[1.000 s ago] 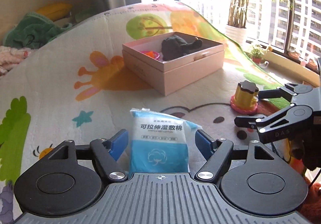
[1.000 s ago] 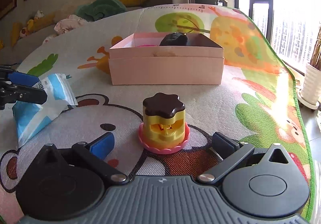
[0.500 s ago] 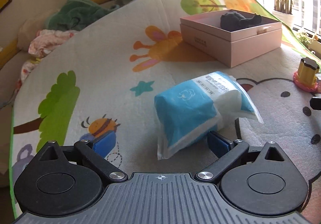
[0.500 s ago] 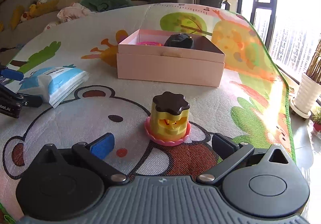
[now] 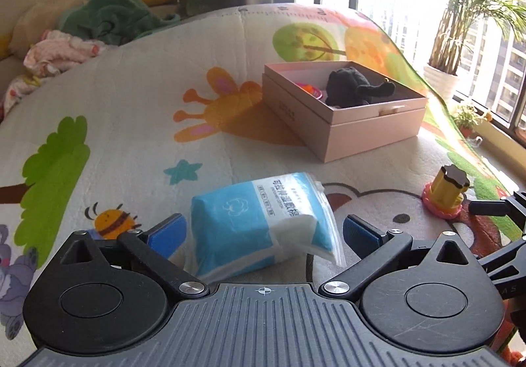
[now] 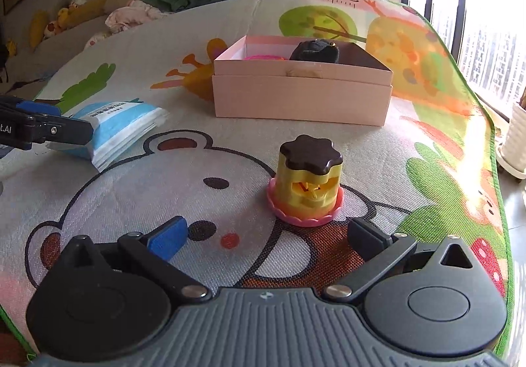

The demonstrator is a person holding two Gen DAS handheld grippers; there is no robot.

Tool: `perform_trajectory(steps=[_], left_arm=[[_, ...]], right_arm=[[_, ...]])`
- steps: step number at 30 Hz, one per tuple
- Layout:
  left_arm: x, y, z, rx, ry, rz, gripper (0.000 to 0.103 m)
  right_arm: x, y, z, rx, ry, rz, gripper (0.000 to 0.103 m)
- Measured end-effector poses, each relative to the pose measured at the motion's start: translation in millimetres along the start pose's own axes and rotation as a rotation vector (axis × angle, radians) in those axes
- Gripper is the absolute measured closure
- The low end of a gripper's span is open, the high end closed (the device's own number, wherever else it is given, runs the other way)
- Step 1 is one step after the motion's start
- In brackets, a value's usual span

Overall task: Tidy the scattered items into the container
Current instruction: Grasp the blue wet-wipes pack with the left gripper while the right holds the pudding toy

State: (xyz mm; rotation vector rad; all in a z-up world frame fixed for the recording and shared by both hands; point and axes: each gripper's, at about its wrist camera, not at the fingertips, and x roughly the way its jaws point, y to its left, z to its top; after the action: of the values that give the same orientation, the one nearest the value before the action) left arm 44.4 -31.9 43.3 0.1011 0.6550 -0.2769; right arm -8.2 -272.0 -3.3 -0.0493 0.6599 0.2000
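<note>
Left gripper point(image 5: 263, 232) fingers are opening, spread around the packet point(image 5: 263, 222), pads clear. Right gripper point(image 6: 268, 237) fingers are spread, the toy point(image 6: 307, 179) just ahead.

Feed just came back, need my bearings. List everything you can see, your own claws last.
pink box: one, open, far middle of the mat
black plush: one, inside the box
pink-orange toy: one, inside the box, mostly hidden
cotton pad pack: one, blue-white, on the mat between the left claw's pads
cake toy: one, yellow, brown top, pink base, before the right claw
play mat: one, cartoon print
left claw: opening, pads off the pack
right claw: open, empty
</note>
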Motion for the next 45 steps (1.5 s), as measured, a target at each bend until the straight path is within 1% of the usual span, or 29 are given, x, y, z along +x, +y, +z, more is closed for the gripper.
perform_trajectory(steps=[3, 6, 10, 14, 19, 25, 30, 36, 38, 41, 43, 45], left_arm=[[3, -3, 4, -0.016, -0.009, 0.009, 0.0], [6, -5, 4, -0.005, -0.009, 0.033, 0.0], [11, -9, -1, 0.012, 0.002, 0.04, 0.0], [22, -16, -9, 0.073, -0.013, 0.106, 0.0], [28, -2, -13, 0.025, -0.017, 0.123, 0.0], [29, 4, -18, 0.034, -0.056, 0.096, 0.0], [35, 7, -16, 0.014, -0.041, 0.091, 0.0], [36, 9, -18, 0.001, -0.042, 0.093, 0.0], [35, 10, -19, -0.012, -0.043, 0.088, 0.0], [34, 14, -19, -0.035, -0.046, 0.076, 0.0], [33, 15, -20, -0.048, -0.046, 0.073, 0.0], [31, 14, -20, -0.041, -0.048, 0.07, 0.0]], right_arm=[[-1, 1, -2, -0.003, -0.011, -0.002, 0.0], [-1, 1, -4, -0.003, -0.02, -0.002, 0.0], [-1, 1, -6, -0.003, -0.031, -0.002, 0.0], [-2, 1, -8, -0.004, -0.048, -0.005, 0.0], [-2, 1, -10, -0.003, -0.062, -0.005, 0.0], [-3, 0, -13, 0.014, -0.079, -0.004, 0.0], [-7, 3, -18, 0.03, -0.091, -0.002, 0.0], [-6, 5, -16, 0.004, -0.078, -0.008, 0.0], [-7, 4, -11, -0.009, -0.065, 0.005, 0.0], [-9, 0, -2, 0.003, -0.102, -0.007, 0.0], [-4, -2, 6, 0.009, -0.093, -0.016, 0.0], [4, -6, 11, 0.041, -0.079, -0.027, 0.0]])
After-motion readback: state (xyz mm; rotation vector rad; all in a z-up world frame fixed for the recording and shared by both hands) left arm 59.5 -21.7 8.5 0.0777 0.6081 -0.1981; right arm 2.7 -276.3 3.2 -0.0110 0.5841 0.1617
